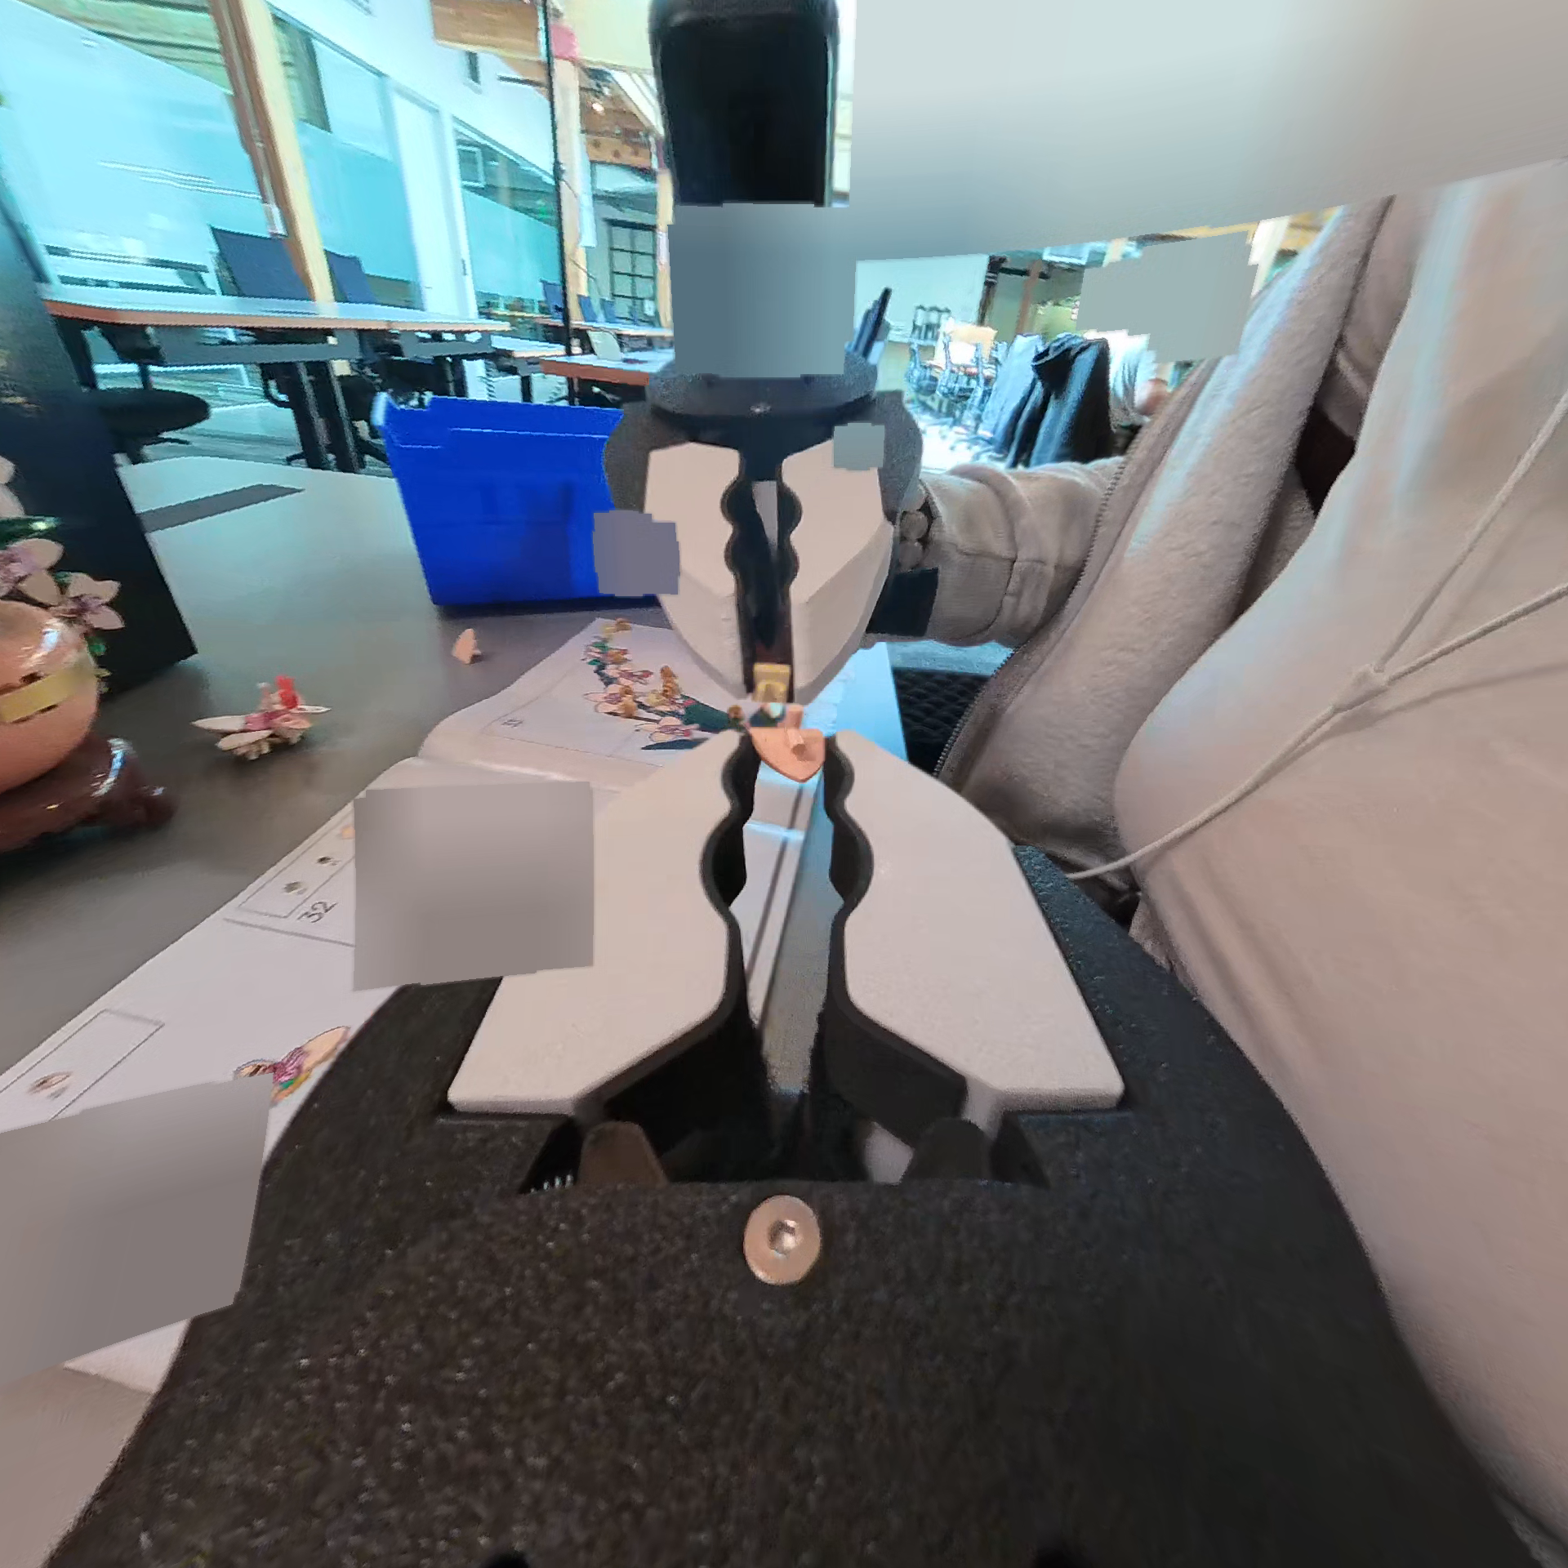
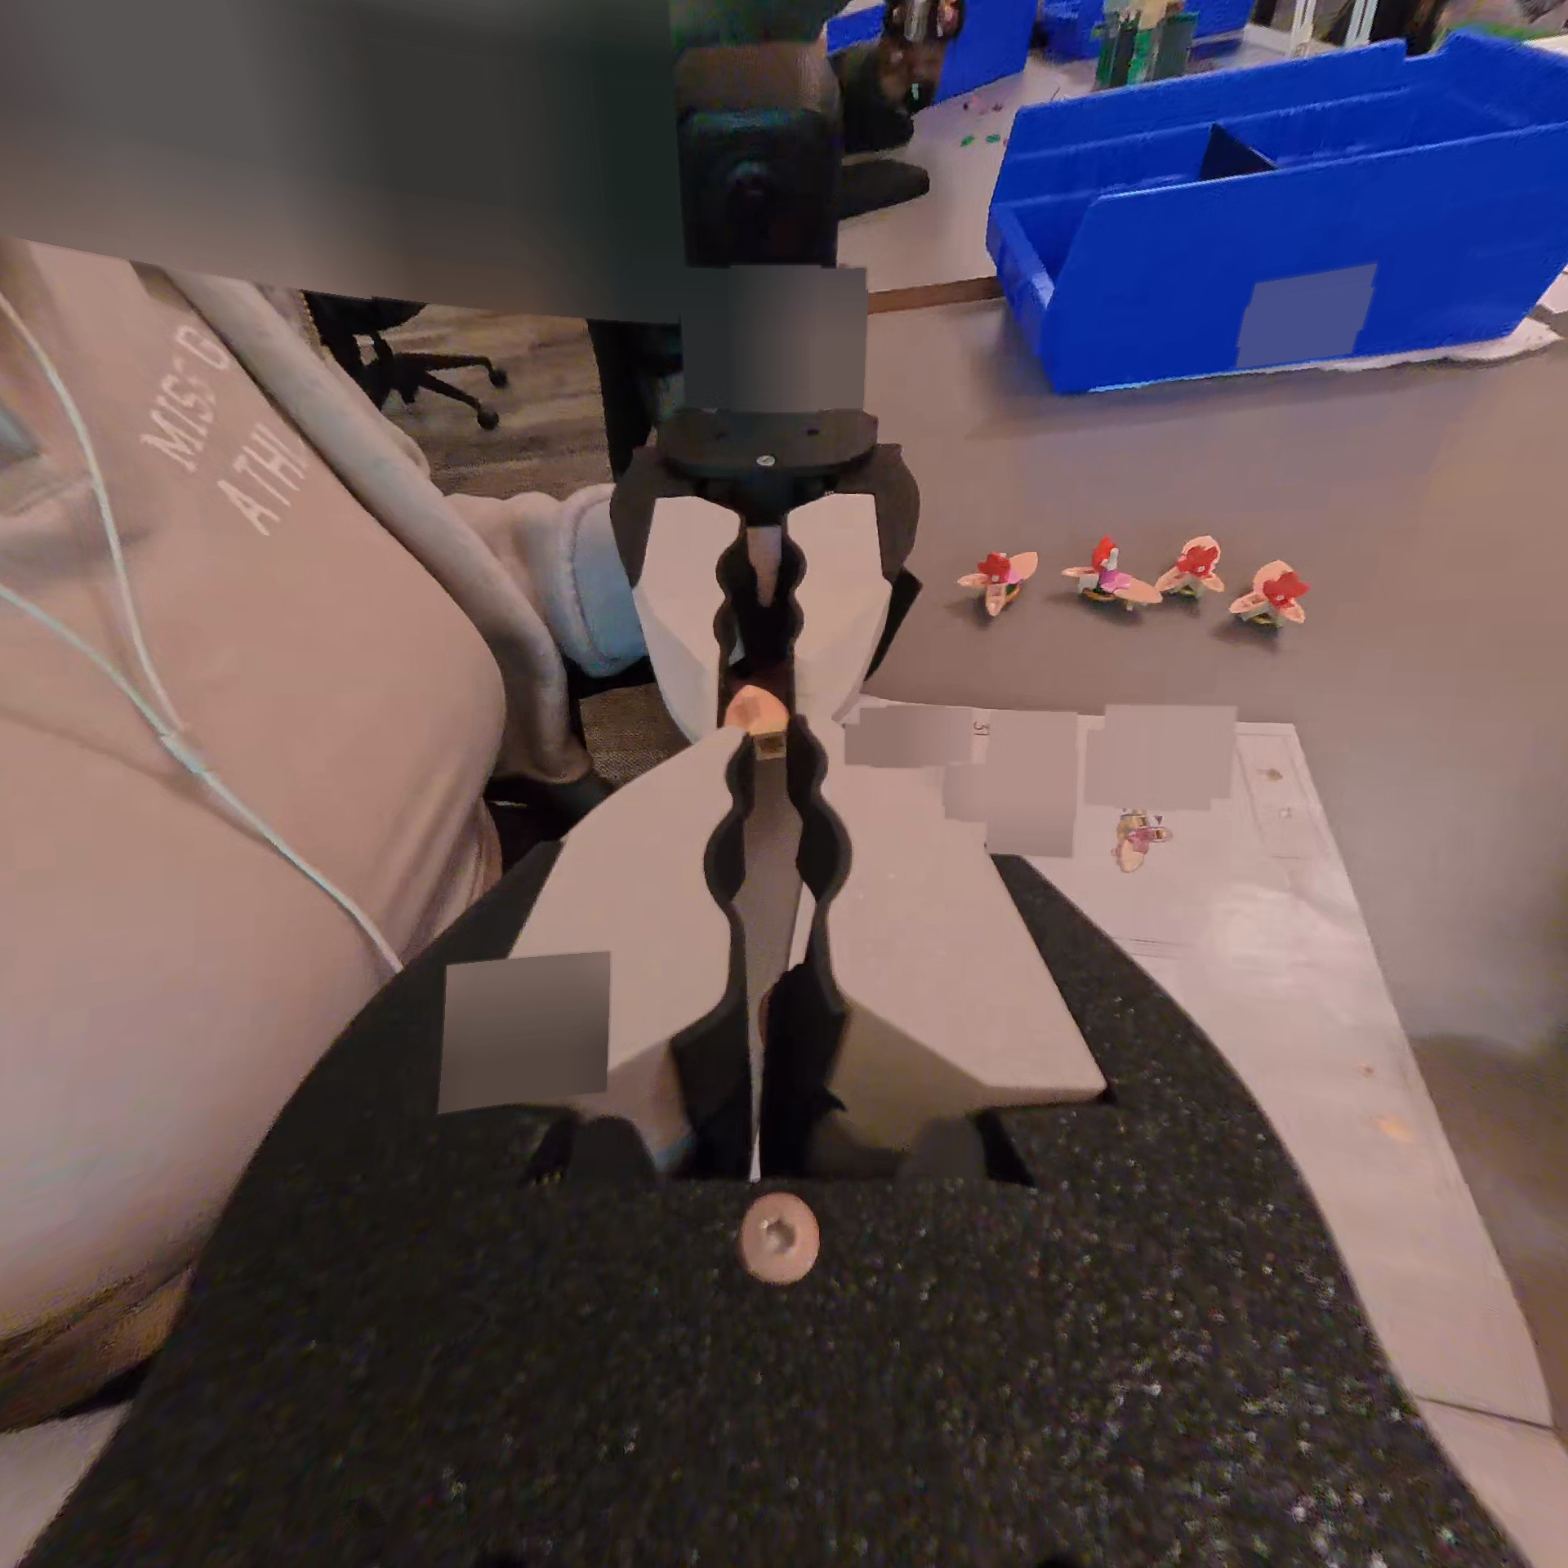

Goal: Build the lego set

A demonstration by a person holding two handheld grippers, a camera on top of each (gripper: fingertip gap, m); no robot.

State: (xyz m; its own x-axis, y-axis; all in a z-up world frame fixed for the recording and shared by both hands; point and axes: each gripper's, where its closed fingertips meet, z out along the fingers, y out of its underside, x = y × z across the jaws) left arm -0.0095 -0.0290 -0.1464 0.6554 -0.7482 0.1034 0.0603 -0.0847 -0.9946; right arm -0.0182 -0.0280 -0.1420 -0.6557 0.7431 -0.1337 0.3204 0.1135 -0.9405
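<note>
We are pressing a tan stud, pinched in the right gripper at twelve o'clock, onto the pink petal clamped in the left gripper, mid-flower, and next we are probably needing straight, steady pressure.

Each gripper, left gripper and right gripper, has a rough black body with one silver hex screw at its centre and two pale grey fingers edged by wavy black pads. The person wears a light beige hoodie with white drawstrings, ribbed cuffs and a beaded bracelet.
</note>
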